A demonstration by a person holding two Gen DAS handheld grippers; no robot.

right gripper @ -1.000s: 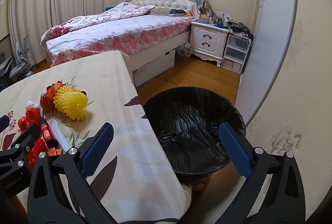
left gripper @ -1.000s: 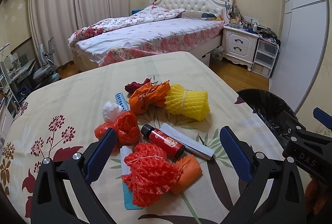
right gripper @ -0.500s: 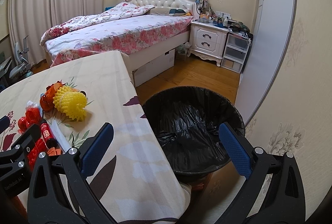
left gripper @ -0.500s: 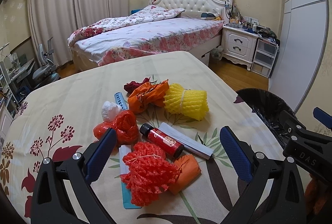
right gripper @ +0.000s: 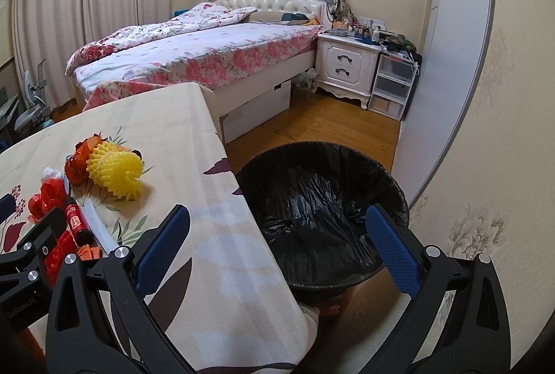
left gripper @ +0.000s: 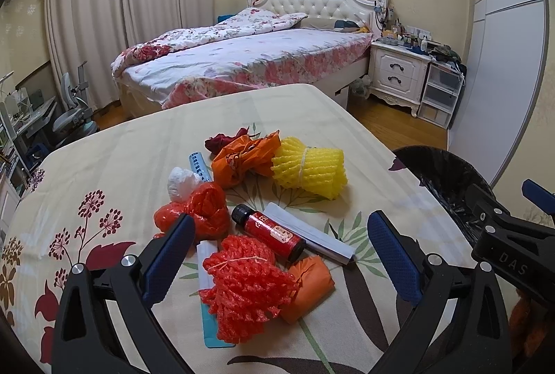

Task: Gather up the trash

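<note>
A table under a floral cloth fills the room's near side, with a black-lined trash bin just off its right edge. Heaped mid-table lie a yellow foam net, a red foam net, crumpled orange bags and a small red bottle. The left gripper hangs over the red net, jaws spread wide and empty; the right gripper gapes over the bin. The nets look featherlight and squashy, so I'd pinch the middle.
</note>
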